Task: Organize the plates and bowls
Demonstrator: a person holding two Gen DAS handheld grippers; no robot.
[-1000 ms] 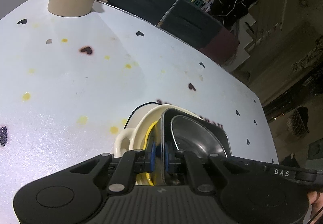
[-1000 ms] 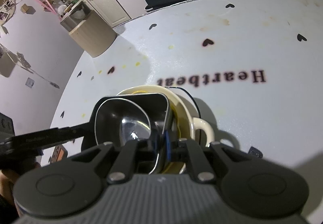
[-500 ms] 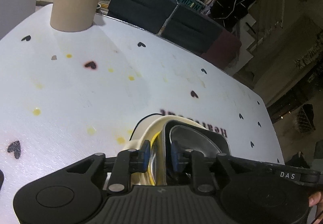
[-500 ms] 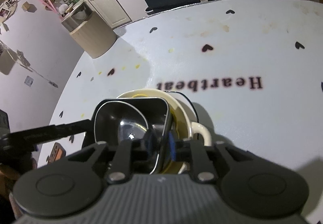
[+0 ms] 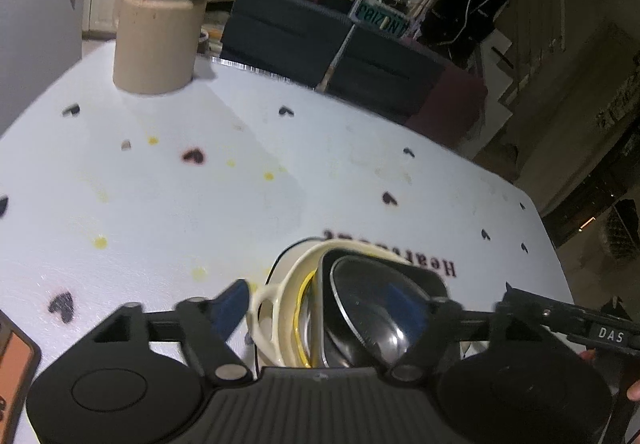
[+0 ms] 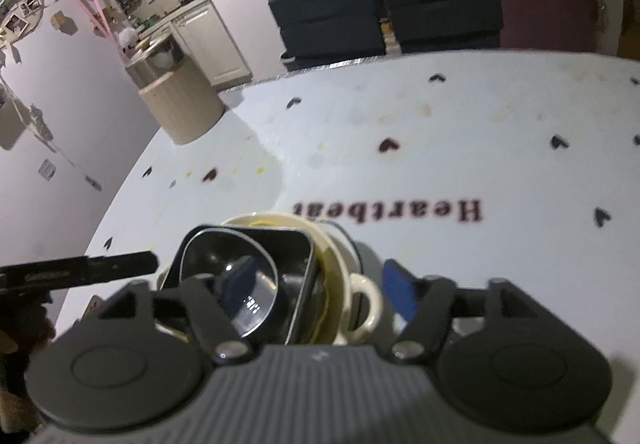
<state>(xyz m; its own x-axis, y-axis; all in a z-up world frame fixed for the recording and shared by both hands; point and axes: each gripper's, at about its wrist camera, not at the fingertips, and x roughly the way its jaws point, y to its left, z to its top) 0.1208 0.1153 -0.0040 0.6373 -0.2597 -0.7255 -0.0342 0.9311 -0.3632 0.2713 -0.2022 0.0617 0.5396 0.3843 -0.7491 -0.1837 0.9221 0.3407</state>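
Bowls, nested, sit on the table (image 5: 168, 203) between the two tongs. Left gripper (image 5: 326, 302): fingers spread wide, blue pads (image 5: 230, 304) showing, one to each side of the stack, gripping nothing. Right gripper (image 6: 316, 284): likewise spread, one blue pad (image 6: 398, 294) out past the mug handle, the other over the steel bowl; nothing pinched.

Stack, inner to outer: steel bowl (image 5: 372, 308) with a shiny round hollow, set in a black squarish dish (image 5: 428, 278); that sits in a cream bowl (image 5: 294, 276) with a yellow ring (image 5: 300, 308) inside its rim. A cream loop handle (image 6: 366, 304) sticks out on one side. Whether a dark-edged plate lies under all of it, cannot tell for sure; a thin dark rim shows at the far side.

In the right wrist view, same stack: steel bowl (image 6: 240, 284), black dish (image 6: 296, 284), cream bowl (image 6: 332, 256). The left tool shows as a black bar at the left edge; in the left wrist view the right tool shows at the right edge, marked "DAS".

Table is white with small dark hearts, yellow spots and the word "Heartbeat" (image 6: 388, 209) just beyond the stack. Beige jug (image 5: 158, 27) with a metal lid stands at the far edge, well apart from the bowls. Dark sofas (image 6: 388, 7) beyond the table. Orange-faced phone (image 5: 14, 368) at the near left corner.
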